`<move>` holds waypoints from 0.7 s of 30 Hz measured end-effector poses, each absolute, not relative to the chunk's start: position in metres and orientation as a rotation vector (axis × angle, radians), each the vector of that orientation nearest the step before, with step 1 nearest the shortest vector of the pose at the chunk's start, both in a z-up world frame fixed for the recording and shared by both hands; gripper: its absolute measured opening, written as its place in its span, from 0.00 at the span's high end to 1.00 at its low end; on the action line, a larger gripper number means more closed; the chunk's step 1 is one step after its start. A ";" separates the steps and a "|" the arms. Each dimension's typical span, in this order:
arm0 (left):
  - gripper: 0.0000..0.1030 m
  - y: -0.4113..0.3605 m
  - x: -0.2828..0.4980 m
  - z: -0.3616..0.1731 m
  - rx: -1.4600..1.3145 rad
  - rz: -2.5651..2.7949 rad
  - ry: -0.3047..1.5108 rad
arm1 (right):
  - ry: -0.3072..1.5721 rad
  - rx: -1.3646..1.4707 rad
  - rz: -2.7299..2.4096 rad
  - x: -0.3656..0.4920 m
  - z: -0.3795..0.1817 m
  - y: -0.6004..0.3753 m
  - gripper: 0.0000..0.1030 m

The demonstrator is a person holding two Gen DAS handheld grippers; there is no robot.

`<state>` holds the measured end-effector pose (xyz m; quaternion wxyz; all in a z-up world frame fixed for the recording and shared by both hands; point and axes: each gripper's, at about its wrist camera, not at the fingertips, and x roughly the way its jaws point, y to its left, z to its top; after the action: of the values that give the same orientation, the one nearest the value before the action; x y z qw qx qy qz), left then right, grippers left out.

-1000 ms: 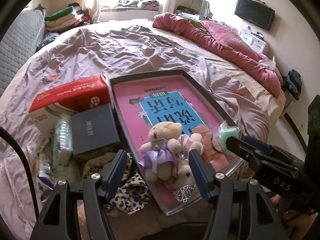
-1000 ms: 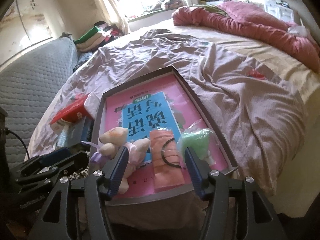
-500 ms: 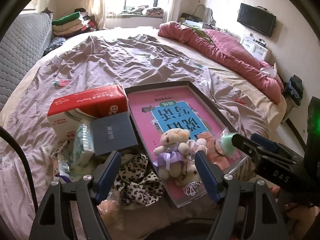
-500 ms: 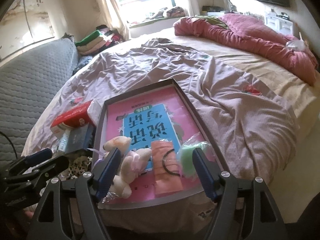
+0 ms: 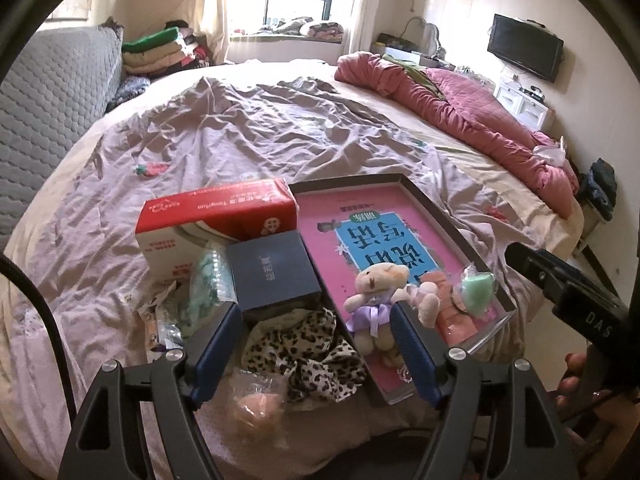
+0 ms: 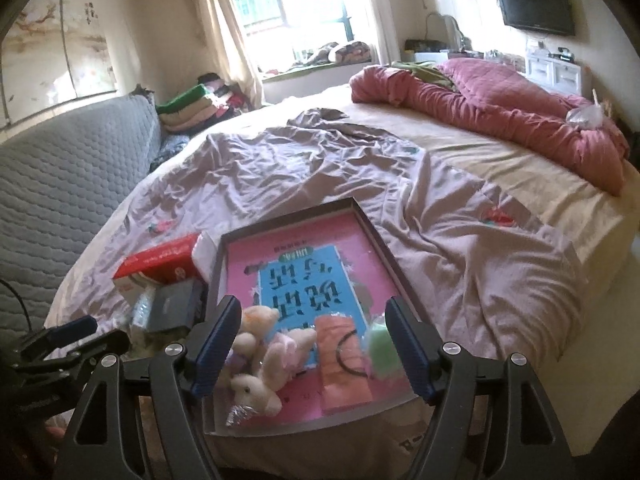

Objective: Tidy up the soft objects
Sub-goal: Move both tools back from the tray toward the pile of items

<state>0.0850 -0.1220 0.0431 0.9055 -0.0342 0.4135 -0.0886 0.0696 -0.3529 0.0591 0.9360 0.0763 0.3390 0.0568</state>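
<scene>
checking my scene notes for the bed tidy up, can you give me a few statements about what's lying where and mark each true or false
1. The teddy bear lies inside the pink tray. True.
2. The left claw is clamped on the leopard-print cloth. False: it is open, above the cloth, gripping nothing.
3. The red tissue box sits inside the tray. False: it rests on the bedsheet beside the tray.
4. The dark blue box lies between the tissue box and the leopard-print cloth. True.
5. The right claw holds the green pouch. False: it is open and empty.
</scene>
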 end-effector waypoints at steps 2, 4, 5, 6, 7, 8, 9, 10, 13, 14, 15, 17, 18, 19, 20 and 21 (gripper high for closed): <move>0.27 -0.117 0.084 0.044 -0.086 -0.180 0.844 | 0.683 0.153 0.130 0.068 0.062 -0.350 0.26; 0.27 -0.115 0.084 0.045 -0.079 -0.172 0.847 | 0.684 0.142 0.138 0.068 0.064 -0.344 0.26; 0.27 -0.113 0.084 0.046 -0.078 -0.167 0.845 | 0.687 0.140 0.142 0.068 0.065 -0.342 0.26; 0.27 -0.112 0.083 0.046 -0.079 -0.166 0.843 | 0.685 0.140 0.148 0.068 0.066 -0.340 0.26; 0.27 -0.109 0.083 0.047 -0.081 -0.166 0.842 | 0.682 0.139 0.157 0.067 0.067 -0.337 0.26; 0.27 -0.108 0.082 0.047 -0.081 -0.163 0.842 | 0.681 0.138 0.162 0.067 0.068 -0.335 0.26; 0.27 -0.104 0.082 0.048 -0.082 -0.159 0.840 | 0.682 0.135 0.169 0.067 0.068 -0.331 0.26; 0.27 -0.102 0.082 0.048 -0.083 -0.155 0.840 | 0.685 0.132 0.180 0.067 0.069 -0.327 0.26; 0.27 -0.085 0.083 0.050 -0.100 -0.127 0.837 | 0.685 0.118 0.197 0.066 0.072 -0.318 0.26; 0.27 -0.080 0.083 0.051 -0.106 -0.118 0.835 | 0.683 0.114 0.205 0.065 0.073 -0.315 0.26; 0.27 -0.072 0.084 0.052 -0.111 -0.105 0.833 | 0.684 0.108 0.216 0.064 0.074 -0.311 0.26; 0.27 -0.056 0.085 0.053 -0.113 -0.058 0.823 | 0.684 0.101 0.226 0.064 0.075 -0.306 0.26; 0.27 -0.049 0.086 0.054 -0.114 -0.036 0.820 | 0.686 0.099 0.238 0.064 0.075 -0.302 0.26; 0.26 -0.044 0.087 0.054 -0.117 -0.022 0.820 | 0.688 0.094 0.246 0.064 0.076 -0.299 0.26; 0.27 -0.035 0.087 0.054 -0.129 -0.009 0.822 | 0.688 0.088 0.248 0.063 0.076 -0.296 0.26; 0.27 -0.029 0.087 0.054 -0.140 -0.002 0.824 | 0.689 0.080 0.255 0.062 0.076 -0.292 0.26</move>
<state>0.0869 -0.0290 0.0540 0.9140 -0.0682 0.4000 -0.0011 0.0623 -0.2917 0.0762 0.9326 0.0390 0.3365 0.1246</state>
